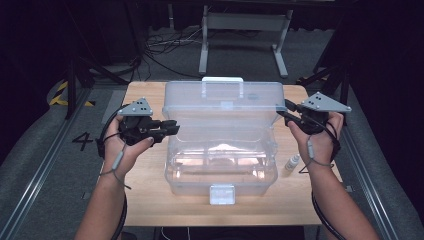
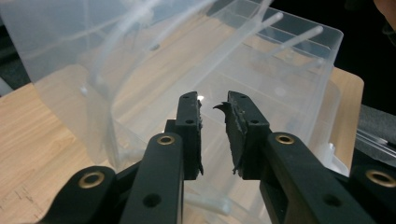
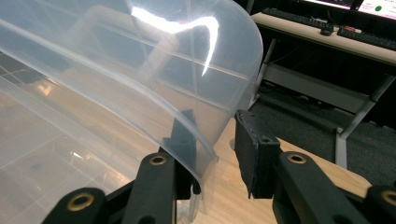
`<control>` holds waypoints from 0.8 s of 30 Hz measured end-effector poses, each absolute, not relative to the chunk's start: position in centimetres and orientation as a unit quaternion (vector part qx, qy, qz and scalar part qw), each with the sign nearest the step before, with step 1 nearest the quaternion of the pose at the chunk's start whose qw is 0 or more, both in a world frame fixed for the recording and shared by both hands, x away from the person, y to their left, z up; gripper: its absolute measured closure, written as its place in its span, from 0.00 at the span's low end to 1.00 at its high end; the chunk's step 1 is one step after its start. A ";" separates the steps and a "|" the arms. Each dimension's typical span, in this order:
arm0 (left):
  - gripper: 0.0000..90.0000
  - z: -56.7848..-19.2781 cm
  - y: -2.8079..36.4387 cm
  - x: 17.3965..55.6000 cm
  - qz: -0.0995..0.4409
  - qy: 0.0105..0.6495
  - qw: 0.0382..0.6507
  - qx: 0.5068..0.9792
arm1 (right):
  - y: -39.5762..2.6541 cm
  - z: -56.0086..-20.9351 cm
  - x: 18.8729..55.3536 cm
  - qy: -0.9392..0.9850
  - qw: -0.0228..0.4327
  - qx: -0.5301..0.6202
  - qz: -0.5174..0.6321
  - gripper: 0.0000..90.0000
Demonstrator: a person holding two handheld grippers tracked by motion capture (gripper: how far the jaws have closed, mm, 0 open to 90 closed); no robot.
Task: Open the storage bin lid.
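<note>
- Box (image 1: 220, 165) stands mid-table, lid (image 1: 225, 102) raised upright.
- Right gripper (image 1: 290, 114) straddles the lid's right edge, jaws parted, not pinching, apparently to steady it.
- Left gripper (image 1: 172, 127) at the lid's left side, jaws apart, holding nothing.

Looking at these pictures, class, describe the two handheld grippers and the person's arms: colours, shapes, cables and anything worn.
Each gripper, left and right, has a black body topped by a grey three-cornered plate with small dark holes. The black jaws carry brass-ringed pivot holes and worn, ragged black pads. A black cable trails from each along the forearm, and a thin grey cord loops at each wrist. The forearms are bare, with no sleeves.
</note>
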State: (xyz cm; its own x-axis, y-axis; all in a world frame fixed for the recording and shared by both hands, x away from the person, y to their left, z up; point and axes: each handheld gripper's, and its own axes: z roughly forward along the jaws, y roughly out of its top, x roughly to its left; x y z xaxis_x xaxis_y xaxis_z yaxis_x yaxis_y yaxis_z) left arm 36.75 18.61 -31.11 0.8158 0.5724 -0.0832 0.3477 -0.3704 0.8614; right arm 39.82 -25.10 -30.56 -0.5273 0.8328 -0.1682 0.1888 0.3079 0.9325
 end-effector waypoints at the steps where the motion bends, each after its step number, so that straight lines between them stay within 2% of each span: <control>1: 0.81 -31.2 18.7 36.7 0.114 0.281 0.484 0.821 | -25.1 -30.5 39.9 0.735 0.338 0.349 0.473 0.77; 7: 0.76 -31.5 18.8 36.2 0.101 0.273 0.475 0.830 | -25.1 -30.3 40.4 0.740 0.335 0.350 0.467 0.78; 24: 0.77 -32.4 18.6 34.6 0.073 0.251 0.457 0.850 | -25.1 -29.7 42.2 0.742 0.314 0.364 0.467 0.79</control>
